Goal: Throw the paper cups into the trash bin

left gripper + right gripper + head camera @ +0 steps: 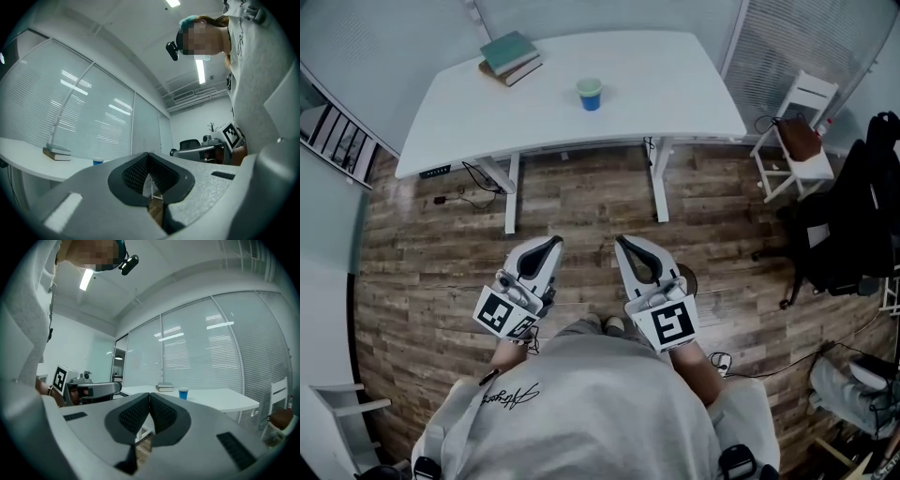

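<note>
The left tool [547,246] and the right tool [623,246] are both closed tight and hold nothing, well apart from the blue paper cup [590,94] on the white worktop [675,84].

The floor [581,234] is wood plank, matt, with a rough-looking grain. The table [675,94] has a smooth, matt white top on 2 white legs that look like painted metal. The left gripper [553,242] and right gripper [620,242] have speckled, matt grey plastic shells; their pads [133,414] are black and finely textured. The shirt [581,403] is grey cloth. The cup [590,94] looks smooth.
</note>
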